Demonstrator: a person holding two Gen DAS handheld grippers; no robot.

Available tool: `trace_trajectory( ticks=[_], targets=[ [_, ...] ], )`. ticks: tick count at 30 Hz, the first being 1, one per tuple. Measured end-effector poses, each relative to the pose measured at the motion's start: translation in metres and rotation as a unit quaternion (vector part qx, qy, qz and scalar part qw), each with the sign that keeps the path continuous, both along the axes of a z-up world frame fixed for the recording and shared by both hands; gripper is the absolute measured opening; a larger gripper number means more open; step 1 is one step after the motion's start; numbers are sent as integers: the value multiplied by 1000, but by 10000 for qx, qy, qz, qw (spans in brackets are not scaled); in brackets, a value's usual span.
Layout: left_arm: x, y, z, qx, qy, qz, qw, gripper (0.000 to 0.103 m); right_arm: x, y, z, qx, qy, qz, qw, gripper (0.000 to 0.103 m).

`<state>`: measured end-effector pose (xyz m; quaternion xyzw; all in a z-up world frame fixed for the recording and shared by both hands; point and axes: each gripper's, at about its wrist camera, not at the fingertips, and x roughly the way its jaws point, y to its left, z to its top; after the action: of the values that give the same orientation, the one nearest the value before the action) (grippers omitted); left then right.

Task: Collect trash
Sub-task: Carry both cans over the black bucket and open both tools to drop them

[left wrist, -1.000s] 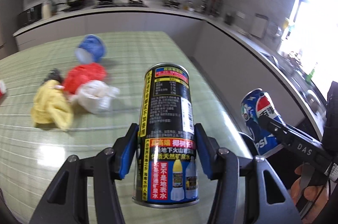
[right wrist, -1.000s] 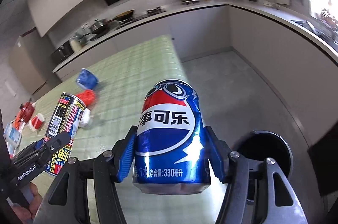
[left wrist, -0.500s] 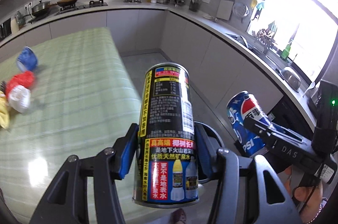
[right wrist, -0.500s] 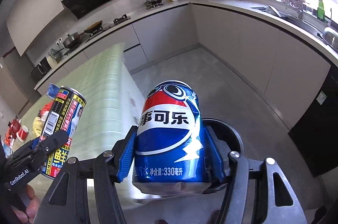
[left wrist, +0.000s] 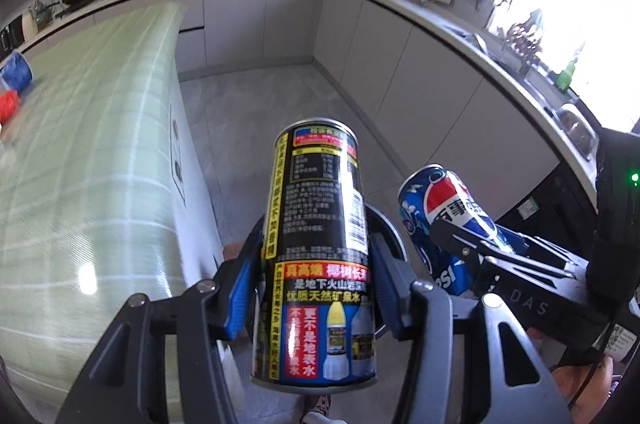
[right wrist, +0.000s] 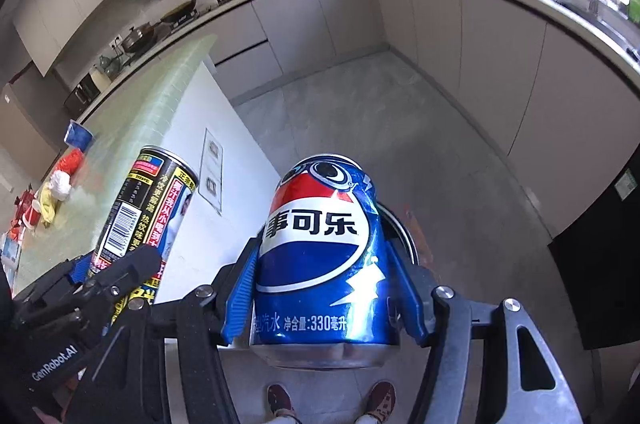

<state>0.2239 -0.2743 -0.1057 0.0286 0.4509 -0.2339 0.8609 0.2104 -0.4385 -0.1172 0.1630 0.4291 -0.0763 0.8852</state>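
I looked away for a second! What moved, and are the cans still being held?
Both grippers swung away from the green table to above the round bin on the floor. Left gripper still clamps the black can; right gripper still clamps the Pepsi can.

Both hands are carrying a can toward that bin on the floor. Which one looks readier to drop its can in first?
Probably the right. The right gripper holds the Pepsi can almost directly over the bin. The left gripper's black can also overlaps the bin's rim, but sits nearer the table.
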Motion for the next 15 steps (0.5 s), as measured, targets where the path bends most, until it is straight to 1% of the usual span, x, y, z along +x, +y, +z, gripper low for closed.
trace_trajectory(
  ticks=[4,7,15],
  targets=[
    [3,-6,-18,121,93,122,9998,54,5,-9,-21,52,106,99,9999,63],
    [4,-15,-28,203,117,198,9995,54,12,-17,-32,61,161,164,9997,63],
    [12,-38,-57,444,342,255,9981,54,37,-19,-61,250,342,347,9985,64]
  ],
)
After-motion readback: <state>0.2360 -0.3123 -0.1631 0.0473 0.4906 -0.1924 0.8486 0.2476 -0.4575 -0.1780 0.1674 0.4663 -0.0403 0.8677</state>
